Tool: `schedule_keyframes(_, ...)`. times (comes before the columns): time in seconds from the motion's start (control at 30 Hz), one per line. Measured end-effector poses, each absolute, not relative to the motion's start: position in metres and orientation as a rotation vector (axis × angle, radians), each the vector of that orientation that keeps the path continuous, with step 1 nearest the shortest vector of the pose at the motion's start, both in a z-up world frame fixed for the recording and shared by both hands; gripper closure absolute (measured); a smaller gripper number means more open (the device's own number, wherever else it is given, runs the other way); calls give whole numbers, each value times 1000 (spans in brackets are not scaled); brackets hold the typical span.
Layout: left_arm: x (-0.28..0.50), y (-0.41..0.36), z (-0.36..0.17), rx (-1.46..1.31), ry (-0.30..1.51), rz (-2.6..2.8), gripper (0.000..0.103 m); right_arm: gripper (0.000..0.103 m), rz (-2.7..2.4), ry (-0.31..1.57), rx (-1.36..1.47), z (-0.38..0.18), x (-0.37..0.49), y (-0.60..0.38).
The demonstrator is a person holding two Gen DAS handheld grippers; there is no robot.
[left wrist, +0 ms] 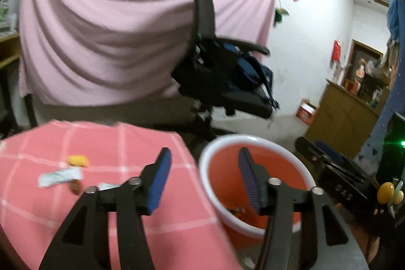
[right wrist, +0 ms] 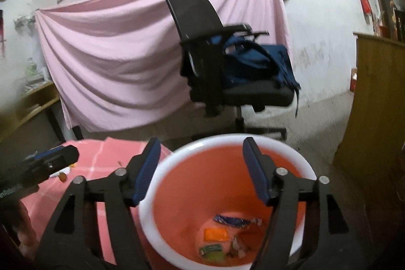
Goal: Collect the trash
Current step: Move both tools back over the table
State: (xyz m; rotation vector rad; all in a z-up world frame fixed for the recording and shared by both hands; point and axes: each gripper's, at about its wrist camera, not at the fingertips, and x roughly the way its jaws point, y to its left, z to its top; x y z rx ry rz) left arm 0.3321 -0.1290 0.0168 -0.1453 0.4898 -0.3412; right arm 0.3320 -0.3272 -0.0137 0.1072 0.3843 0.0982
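An orange bin with a white rim (right wrist: 162, 168) stands beside a table under a pink checked cloth (left wrist: 101, 143). My right gripper (right wrist: 201, 143) hangs open over the bin's mouth, nothing between its blue pads. Down on the bin's floor lie a blue wrapper (right wrist: 235, 220), an orange wrapper (right wrist: 215, 234) and a green wrapper (right wrist: 211, 249). My left gripper (left wrist: 204, 156) is open and holds nothing, straddling the table's edge and the bin's rim (left wrist: 227, 139). On the cloth rest a yellow piece (left wrist: 78, 160), a white wrapper (left wrist: 60, 176) and a small brown piece (left wrist: 76, 187).
A black office chair (right wrist: 202, 24) carrying a blue backpack (right wrist: 255, 62) stands behind the bin. A pink sheet (left wrist: 101, 29) hangs across the back wall. A wooden cabinet (right wrist: 379, 105) lines the right side. A red-and-white box (left wrist: 307, 113) sits on the floor.
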Motion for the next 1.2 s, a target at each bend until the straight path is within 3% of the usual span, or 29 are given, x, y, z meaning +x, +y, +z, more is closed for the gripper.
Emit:
schedule_keyframes(0.1, 318, -104, 26, -140, 416, -276, 37, 5, 113, 316, 97, -5, 326, -313)
schedule_keyframes(0.17, 309, -89, 31, -135, 374, -235, 16, 1, 127, 273, 96, -1, 322, -305)
schedule_keyframes(0.33, 289, -51, 38, -128, 259, -143, 1, 0, 167, 165, 111, 10, 313, -282)
schedule_keyframes(0.8, 257, 24, 13, -34, 127, -26, 1, 0, 319, 18, 14, 14, 306, -209)
schedule_keyframes(1.2, 297, 53, -6, -39, 308, -104, 1, 0, 426, 229, -131, -15, 345, -165)
